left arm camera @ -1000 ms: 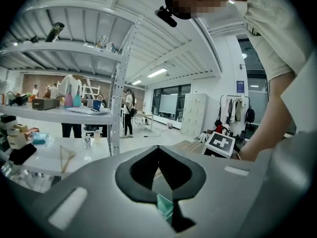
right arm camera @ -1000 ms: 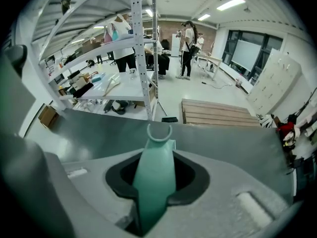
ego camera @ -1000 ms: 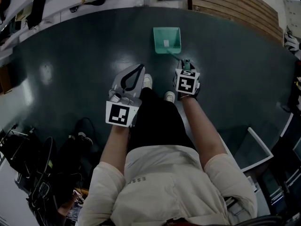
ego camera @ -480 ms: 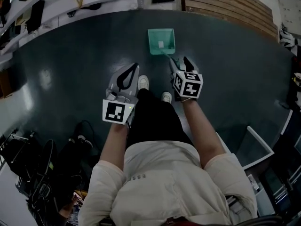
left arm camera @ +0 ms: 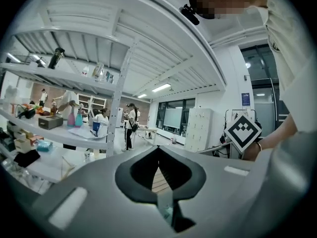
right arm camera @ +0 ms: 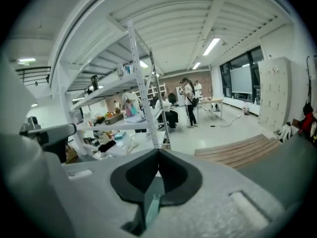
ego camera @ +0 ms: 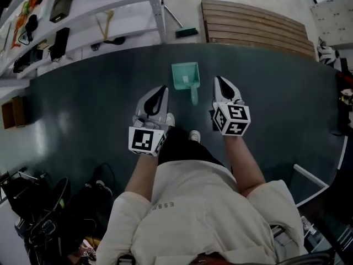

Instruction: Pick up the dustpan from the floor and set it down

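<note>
Dark floor [ego camera: 83, 109], head view: the dustpan [ego camera: 185, 75] lies flat near its far edge, nothing touching it, so it looks set down. Left gripper view: your left gripper [left arm camera: 158, 148] has its jaws pressed together, empty. Right gripper view: your right gripper [right arm camera: 158, 151] jaws have just snapped together on nothing.

Dustpan [ego camera: 185, 75]: teal plastic, smooth, faint sheen. Floor [ego camera: 83, 93]: dark green-grey, smooth, soft sheen. Slatted platform [ego camera: 259, 29]: bare wood, matt, grain too small to tell. Shelf rack [ego camera: 156, 10]: white-painted metal, satin. Left gripper [ego camera: 163, 88]: matt grey plastic shell, black matt lining. Person's top [ego camera: 193, 214]: cream cloth, soft, matt. Shorts [ego camera: 182, 148]: black cloth.
</note>
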A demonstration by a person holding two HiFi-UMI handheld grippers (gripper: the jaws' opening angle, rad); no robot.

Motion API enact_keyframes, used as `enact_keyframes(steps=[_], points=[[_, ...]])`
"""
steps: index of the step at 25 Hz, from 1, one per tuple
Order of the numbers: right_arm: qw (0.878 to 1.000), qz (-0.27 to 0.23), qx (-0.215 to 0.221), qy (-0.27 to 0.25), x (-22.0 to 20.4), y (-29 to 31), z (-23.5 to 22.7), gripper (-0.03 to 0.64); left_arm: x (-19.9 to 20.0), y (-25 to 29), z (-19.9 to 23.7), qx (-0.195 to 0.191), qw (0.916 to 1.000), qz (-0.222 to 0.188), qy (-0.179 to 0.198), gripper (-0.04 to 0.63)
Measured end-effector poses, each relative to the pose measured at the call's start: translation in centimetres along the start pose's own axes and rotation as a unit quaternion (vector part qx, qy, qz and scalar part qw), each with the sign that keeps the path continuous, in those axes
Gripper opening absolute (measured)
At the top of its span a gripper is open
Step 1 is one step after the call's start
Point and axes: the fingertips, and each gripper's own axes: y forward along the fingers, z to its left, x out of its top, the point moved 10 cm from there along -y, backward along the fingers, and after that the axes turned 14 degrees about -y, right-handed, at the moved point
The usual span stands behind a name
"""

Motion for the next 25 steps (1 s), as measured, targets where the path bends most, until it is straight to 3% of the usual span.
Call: enact_keyframes(steps=[3,11,25], points=[[0.999,-0.031,0.014,-0.004,1.2,-3.5,-0.5,-0.009,1.3,-1.3,-3.0,-0.004,0.9998,-0.02,0.005,0.017],[0.992,-0.092,0.043,-0.076,1.5,-11.1,-1.7,-0.009,2.6,-4.5,-8.6,-0.002,0.9975,-0.056,0.043,0.017],[0.992,-0.094,0.047,-0.065,-2.4,-19.0,0.0,-0.01,-0.5,-12.4,-13.5,-0.011,0.9978,-0.053,0.038,0.017]])
